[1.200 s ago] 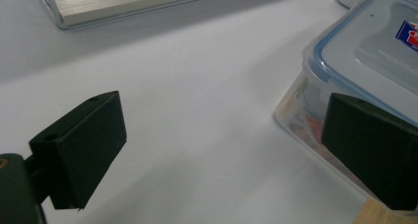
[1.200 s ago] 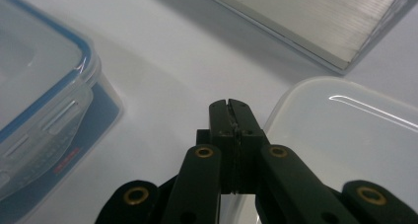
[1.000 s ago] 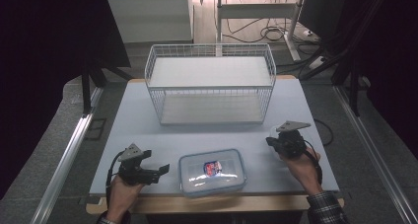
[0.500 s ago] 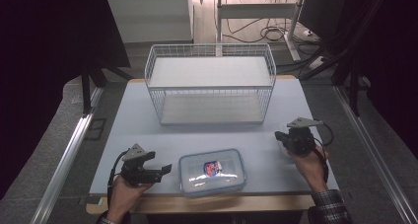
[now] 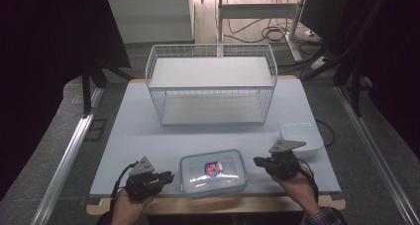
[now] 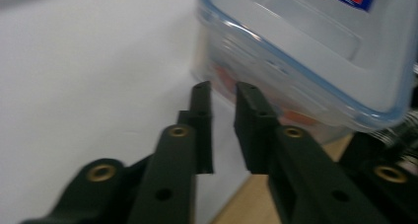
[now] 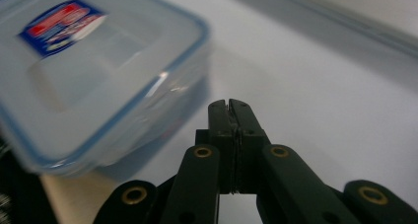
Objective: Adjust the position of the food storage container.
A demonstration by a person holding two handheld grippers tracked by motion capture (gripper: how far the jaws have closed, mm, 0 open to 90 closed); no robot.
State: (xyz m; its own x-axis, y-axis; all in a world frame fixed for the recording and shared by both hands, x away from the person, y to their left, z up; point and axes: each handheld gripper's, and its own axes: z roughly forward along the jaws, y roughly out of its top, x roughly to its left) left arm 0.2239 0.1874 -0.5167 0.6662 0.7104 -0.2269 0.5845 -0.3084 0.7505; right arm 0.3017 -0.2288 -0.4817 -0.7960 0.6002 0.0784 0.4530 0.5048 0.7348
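Worktop, near edge, left to right: left gripper, fingers slightly parted, holding nothing, just beside the lidded container; container at centre between both grippers; right gripper, fingers pressed together; white dish beyond.

Clear plastic lidded containers with blue seal: 1
White wire two-tier baskets: 1
White square dishes: 1
Black two-jaw grippers: 2 — left, right

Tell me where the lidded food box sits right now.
In the high view, the food box sits at the table's near edge, between both claws.
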